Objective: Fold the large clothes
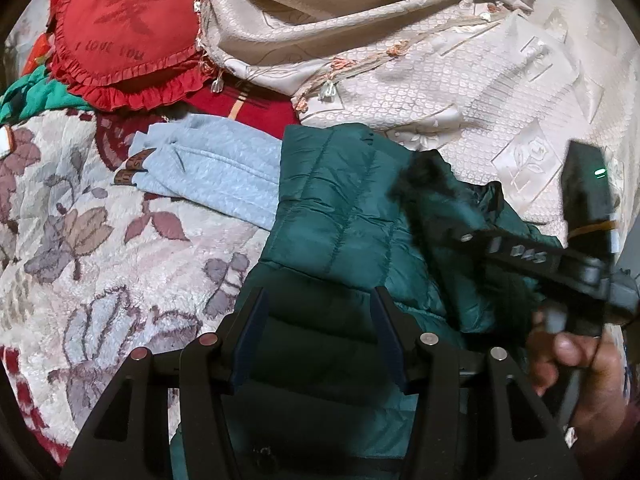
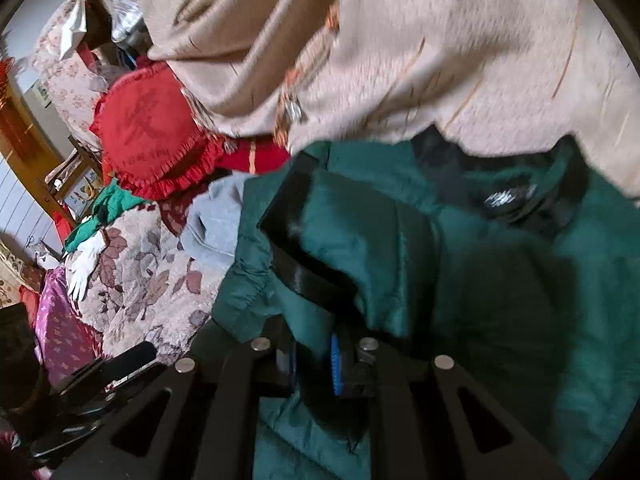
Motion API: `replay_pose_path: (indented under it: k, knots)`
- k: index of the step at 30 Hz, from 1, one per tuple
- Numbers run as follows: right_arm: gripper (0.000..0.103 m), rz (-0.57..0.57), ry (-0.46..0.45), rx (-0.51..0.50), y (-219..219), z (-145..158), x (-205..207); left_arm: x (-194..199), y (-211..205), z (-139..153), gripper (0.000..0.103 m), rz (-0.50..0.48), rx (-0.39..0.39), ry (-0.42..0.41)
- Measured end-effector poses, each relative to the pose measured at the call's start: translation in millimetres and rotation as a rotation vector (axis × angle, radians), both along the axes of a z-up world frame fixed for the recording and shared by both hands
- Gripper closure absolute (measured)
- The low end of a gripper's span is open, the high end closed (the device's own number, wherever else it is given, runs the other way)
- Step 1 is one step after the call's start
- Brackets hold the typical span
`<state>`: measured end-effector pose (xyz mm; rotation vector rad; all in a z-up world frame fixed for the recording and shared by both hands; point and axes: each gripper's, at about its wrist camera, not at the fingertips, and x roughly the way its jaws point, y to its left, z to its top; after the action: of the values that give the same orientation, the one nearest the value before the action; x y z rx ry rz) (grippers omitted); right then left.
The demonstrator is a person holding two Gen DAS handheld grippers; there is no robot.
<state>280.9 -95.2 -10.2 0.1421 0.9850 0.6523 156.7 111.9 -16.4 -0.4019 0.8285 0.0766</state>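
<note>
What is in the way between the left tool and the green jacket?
Nothing visible. The left tool hangs open right over the green jacket. The right tool is shut on jacket fabric.

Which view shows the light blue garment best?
Left wrist: the blue garment lies sharp and mostly uncovered beside the green jacket. Right wrist shows only a blurred corner behind the jacket.

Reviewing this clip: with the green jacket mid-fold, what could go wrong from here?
The right gripper pinches only a small bunch of the green jacket, so the slick fabric may slip out. The left gripper hangs open over it, leaving that side unheld. The light blue garment touching its edge could get dragged along.
</note>
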Motion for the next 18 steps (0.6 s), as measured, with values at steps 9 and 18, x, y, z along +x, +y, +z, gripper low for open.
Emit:
replay_pose_path:
  k: [9, 18]
  knots:
    - [0.039, -0.023, 0.047, 0.100, -19, 6, -12, 12, -7, 9, 0.068, -0.039, -0.075, -0.032]
    - [0.027, -0.141, -0.039, 0.045, -129, 53, -66, 61, -32, -2, 0.053, -0.054, -0.110, 0.004]
